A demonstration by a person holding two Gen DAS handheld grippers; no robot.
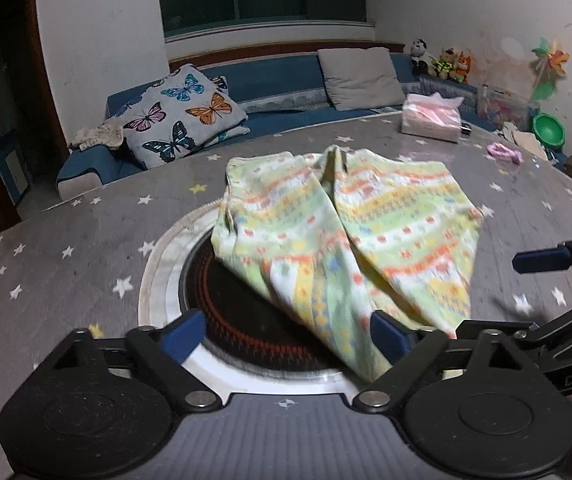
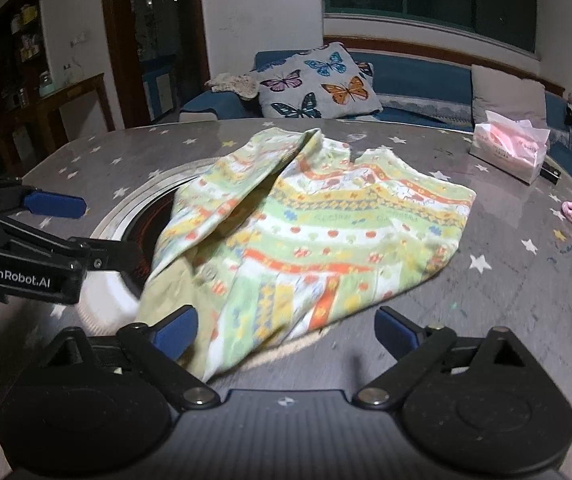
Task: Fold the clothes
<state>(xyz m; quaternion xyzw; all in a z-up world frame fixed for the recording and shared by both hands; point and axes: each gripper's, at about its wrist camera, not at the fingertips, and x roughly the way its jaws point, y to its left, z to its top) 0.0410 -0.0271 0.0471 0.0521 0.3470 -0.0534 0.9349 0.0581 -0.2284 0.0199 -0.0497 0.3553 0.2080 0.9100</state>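
Note:
A pale green and yellow patterned garment (image 1: 342, 236) lies crumpled on the grey star-print table (image 1: 65, 248), partly over a round black cooktop (image 1: 241, 320). My left gripper (image 1: 286, 334) is open, and the garment's near corner hangs between its jaws, against the right finger (image 1: 390, 336). My right gripper (image 2: 286, 330) is open too, with the garment (image 2: 318, 232) reaching in beside its left finger (image 2: 175, 330). Each gripper shows in the other's view: the right one's blue fingertip (image 1: 542, 260) at the right edge, the left gripper (image 2: 53, 204) at the left edge.
A pink tissue pack (image 1: 432, 118) and a pink hair tie (image 1: 506, 152) lie at the far right of the table. Behind it runs a blue sofa (image 1: 277, 76) with a butterfly cushion (image 1: 177, 116), a grey cushion (image 1: 360, 78) and plush toys (image 1: 442, 62).

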